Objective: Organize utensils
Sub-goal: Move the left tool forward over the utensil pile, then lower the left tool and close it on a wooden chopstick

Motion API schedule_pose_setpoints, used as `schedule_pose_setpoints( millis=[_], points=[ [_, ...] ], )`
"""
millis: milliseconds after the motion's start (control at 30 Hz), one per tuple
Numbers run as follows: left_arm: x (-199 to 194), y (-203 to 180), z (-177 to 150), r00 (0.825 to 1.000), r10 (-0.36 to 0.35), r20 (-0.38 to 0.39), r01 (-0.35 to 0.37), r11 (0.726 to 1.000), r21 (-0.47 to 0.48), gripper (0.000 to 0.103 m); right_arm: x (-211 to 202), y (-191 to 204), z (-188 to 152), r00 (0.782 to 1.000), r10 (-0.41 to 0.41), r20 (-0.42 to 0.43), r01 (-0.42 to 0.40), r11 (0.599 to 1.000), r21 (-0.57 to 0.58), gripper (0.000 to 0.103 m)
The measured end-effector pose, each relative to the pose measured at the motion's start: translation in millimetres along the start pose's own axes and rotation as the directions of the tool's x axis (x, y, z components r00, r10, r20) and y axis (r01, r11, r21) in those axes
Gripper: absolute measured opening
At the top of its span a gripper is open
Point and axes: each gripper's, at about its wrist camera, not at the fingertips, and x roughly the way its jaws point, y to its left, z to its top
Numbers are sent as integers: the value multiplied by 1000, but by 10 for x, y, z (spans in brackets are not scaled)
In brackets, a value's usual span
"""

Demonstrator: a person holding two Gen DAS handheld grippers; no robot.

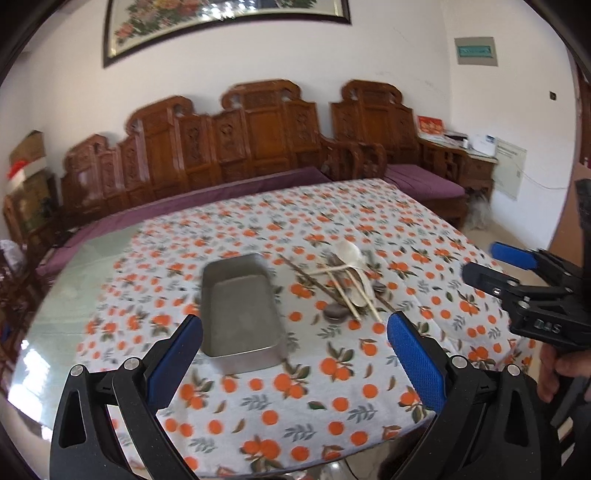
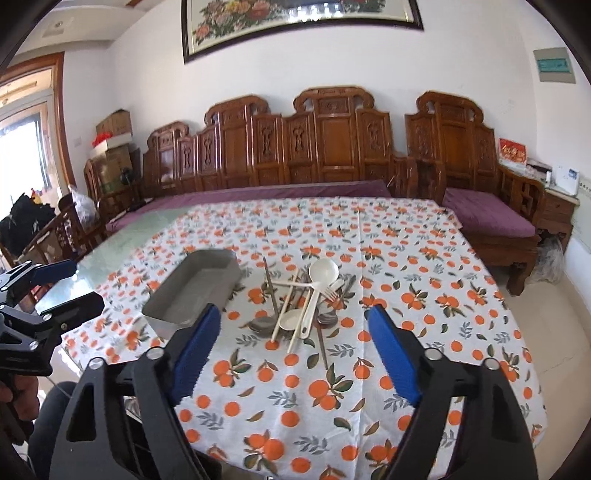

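Both your left hand-held gripper (image 1: 295, 354) and right hand-held gripper (image 2: 293, 354) hang open and empty over the near counter (image 2: 295, 417). The utensils (image 2: 301, 308) lie piled just right of the empty metal tray (image 2: 192, 291). Pick a loose top piece; open cloth all around.

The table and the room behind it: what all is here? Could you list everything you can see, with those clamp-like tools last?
Metal tray: one, grey, empty, left of the utensil pile.
Utensil pile: one heap, exact count unclear; cream ladle, spoon, fork, pale and dark chopsticks, dark spoons beneath.
Tablecloth: one, white with orange fruit, over a glass table.
Carved bench: one long, brown wood, purple cushions, against the wall.
Framed painting: one, floral, above the bench.
Cardboard boxes: several, far left corner.
Left gripper: black, blue pads, open, holding nothing.
Right gripper: same, open, holding nothing.
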Motion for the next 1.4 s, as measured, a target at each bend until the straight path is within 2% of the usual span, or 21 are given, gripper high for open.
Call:
schedule_pose_setpoints(
  millis=[133,233,333,433,500,600,733,867,1000,1067,1167,1200,1400],
  points=[
    [303,-111,35,998,-50,-41,52,998,34,97,271,-196,16,999,4,-45,-3,1000,13,79],
    [569,-177,59,991,-103,-85,105,994,22,95,451,-351,36,997,5,-71,-2,999,34,71],
    [846,-250,88,981,-152,-123,155,988,12,88,596,-469,45,996,4,-84,1,999,54,66],
    [1132,-324,93,967,-188,-172,191,982,1,75,786,-591,36,996,3,-93,4,997,80,65],
    [1291,-389,75,960,-195,-204,199,980,4,60,891,-671,20,995,12,-98,-2,995,103,65],
    [1499,-462,12,945,-205,-253,214,977,6,48,1030,-743,-41,993,31,-110,-16,991,133,65],
    [1755,-519,-87,922,-234,-308,235,971,-35,39,1106,-748,-116,992,41,-121,-25,991,131,65],
    [1975,-581,-162,911,-221,-349,222,974,-40,27,1138,-770,-194,990,57,-133,-37,988,148,65],
    [2162,-604,-209,897,-224,-380,216,974,-65,20,1189,-745,-232,986,85,-144,-62,986,156,65],
    [2196,-612,-216,895,-227,-383,219,973,-66,13,1195,-710,-243,985,91,-147,-69,987,145,65],
    [2178,-608,-210,898,-226,-376,218,974,-66,10,1211,-676,-257,983,110,-150,-89,986,139,65],
    [2152,-584,-210,900,-229,-370,218,973,-72,0,1224,-665,-261,982,111,-154,-90,987,135,64],
    [1950,-388,-190,912,-242,-331,219,970,-107,0,1341,-564,-286,972,141,-191,-118,985,124,54]
  ],
)
